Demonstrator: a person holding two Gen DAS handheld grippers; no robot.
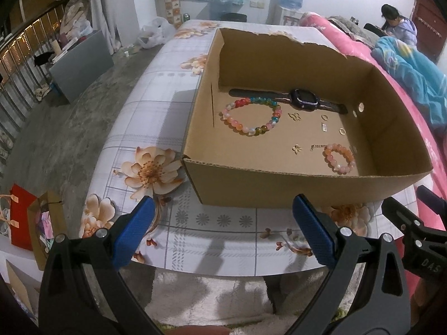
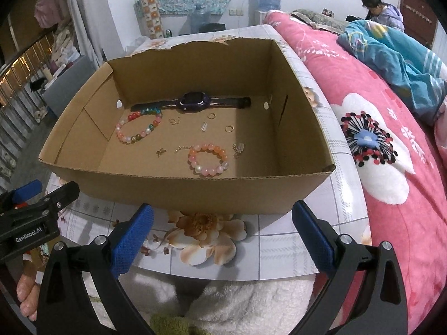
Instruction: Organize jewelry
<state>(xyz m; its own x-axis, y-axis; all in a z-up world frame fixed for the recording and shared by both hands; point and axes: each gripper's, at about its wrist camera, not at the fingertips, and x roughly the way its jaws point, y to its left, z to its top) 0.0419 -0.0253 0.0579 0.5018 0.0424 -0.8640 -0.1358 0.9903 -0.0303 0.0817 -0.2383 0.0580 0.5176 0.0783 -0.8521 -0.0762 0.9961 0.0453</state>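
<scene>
Blue-padded and spread wide with nothing between them, the left gripper (image 1: 223,233) and right gripper (image 2: 223,236) hang side by side at the near edge of a flower-print tabletop (image 1: 156,128), facing an open cardboard box (image 2: 195,192). Inside, from left to right, a multicoloured bead bracelet (image 2: 138,127) lies against a dark smartwatch (image 2: 194,101) stretched along the far wall, followed by a small butterfly charm (image 2: 161,151), a short chain (image 2: 183,148), a pink-and-orange bead bracelet (image 2: 208,160), two gold rings (image 2: 211,115) and a clasp piece (image 2: 239,148) near the right side. All the jewelry rests on the box floor, loosely spaced; whether it is already sorted or awaiting sorting cannot be told. Any reach over the tall near wall risks nudging the light box, and the broad pads would likely skid the tiny rings and charms across the smooth cardboard rather than pinch them.
</scene>
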